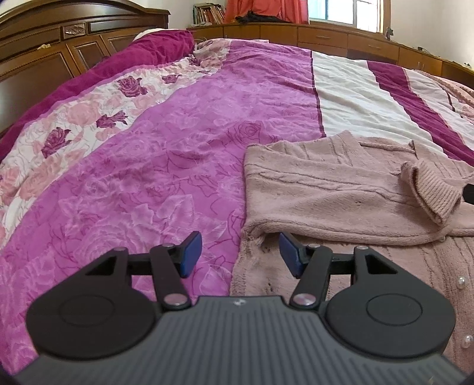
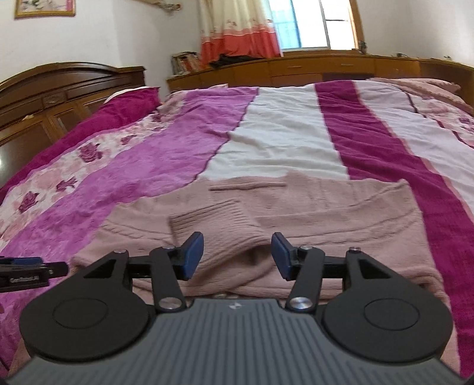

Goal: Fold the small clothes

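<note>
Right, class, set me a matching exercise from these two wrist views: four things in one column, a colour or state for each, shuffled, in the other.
Things:
1. sweater
2. headboard
3. curtain
4. left gripper

Colour or state:
A. dark brown wood
B. jaws apart, nothing between them
C. dusty pink, sleeves folded across the body
D. cream above, orange below

Pairs: 1-C, 2-A, 3-D, 4-B

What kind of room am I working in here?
Most likely a home bedroom: a large bed under a pink floral bedspread, a carved wooden headboard, and a curtained window above low wooden cabinets.
</note>
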Motion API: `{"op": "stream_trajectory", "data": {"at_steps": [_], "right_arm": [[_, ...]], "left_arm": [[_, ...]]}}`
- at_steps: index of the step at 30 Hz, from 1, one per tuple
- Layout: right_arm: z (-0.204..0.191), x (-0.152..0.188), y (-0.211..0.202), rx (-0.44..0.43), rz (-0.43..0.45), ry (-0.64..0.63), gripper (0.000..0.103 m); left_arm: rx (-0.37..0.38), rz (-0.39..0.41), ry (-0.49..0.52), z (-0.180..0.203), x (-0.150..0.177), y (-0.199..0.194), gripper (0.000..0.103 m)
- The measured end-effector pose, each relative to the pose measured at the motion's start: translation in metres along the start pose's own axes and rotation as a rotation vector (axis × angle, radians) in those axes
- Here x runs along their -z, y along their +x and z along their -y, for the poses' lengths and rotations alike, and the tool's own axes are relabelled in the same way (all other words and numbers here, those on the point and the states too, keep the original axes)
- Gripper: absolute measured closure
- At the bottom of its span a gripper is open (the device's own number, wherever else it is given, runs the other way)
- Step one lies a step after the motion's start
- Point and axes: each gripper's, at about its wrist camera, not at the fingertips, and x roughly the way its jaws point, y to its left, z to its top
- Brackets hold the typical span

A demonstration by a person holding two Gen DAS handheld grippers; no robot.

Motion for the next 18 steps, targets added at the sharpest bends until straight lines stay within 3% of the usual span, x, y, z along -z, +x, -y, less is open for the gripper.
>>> {"op": "stream_trajectory", "data": {"at_steps": [6,18], "right_arm": [[-0.026,0.002,0.012,-0.026,0.009,-0.108,0.036],[-0.037,0.003,0.059,0.004,-0.06,-0.182,0.038]], "left_arm": [[0.006,-0.014,-0.009,0.003,0.004,-0.001,0.043],[0.0,-0.05,0.002,0.007,0.014,0.006,0.043]]}}
